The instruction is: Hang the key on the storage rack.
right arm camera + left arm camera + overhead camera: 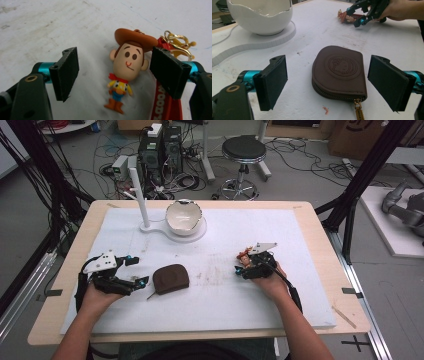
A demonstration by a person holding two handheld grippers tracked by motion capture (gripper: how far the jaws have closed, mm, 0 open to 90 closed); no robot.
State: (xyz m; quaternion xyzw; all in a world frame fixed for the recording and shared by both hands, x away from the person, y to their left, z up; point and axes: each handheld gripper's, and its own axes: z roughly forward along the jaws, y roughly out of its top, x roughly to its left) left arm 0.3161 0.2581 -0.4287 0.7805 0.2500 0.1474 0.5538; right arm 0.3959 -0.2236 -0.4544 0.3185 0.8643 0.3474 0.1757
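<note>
High view: bowl [183, 217] sits beyond both wide-open, empty grippers, left gripper [136, 271] facing the pouch [170, 278], right gripper [242, 263] straddling the cowboy keychain [124, 72].

Brown pouch [171, 278] lies just beside left claw [138, 271].

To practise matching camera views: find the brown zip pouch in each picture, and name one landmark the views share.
High view: brown pouch lies left of centre, beside the left gripper.
Left gripper view: pouch lies between the open jaws.
Right gripper view: not in it.
Shared landmark: white bowl.
</note>
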